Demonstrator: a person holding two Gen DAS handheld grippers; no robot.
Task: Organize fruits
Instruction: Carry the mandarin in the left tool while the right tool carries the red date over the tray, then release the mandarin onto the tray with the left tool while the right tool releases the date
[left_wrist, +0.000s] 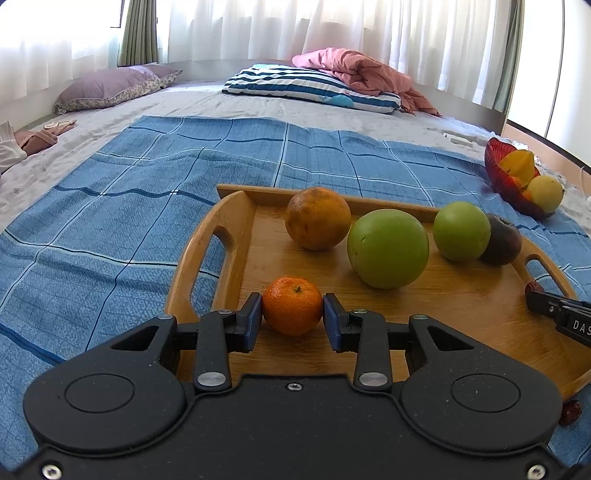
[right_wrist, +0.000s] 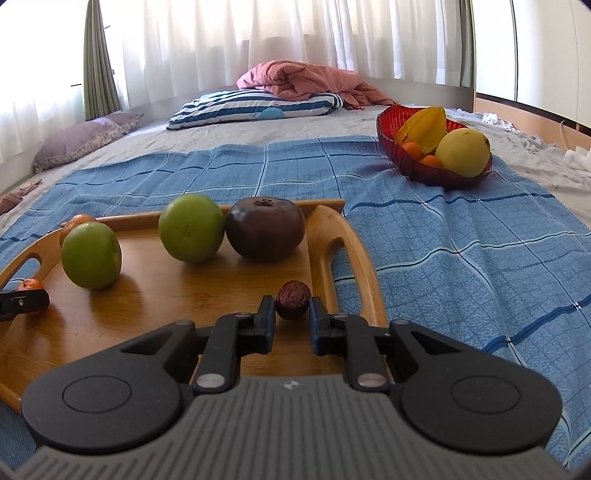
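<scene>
On the wooden tray (left_wrist: 236, 229), near its left handle, the left gripper (left_wrist: 292, 313) pinched a small mandarin (left_wrist: 292, 305) between its jaws. Near the right handle, the right gripper (right_wrist: 292, 311) had its jaws clamped on a wrinkled red date (right_wrist: 293, 299). Far right on the blue cloth (right_wrist: 461, 266) sat a red fruit bowl (right_wrist: 439, 175).

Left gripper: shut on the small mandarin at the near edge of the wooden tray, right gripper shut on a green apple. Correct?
Not quite. The left gripper is shut on the small mandarin on the wooden tray, but the right gripper holds a small wrinkled dark red fruit, not a green apple. The right wrist view shows it; both green fruits sit loose farther back.
</scene>
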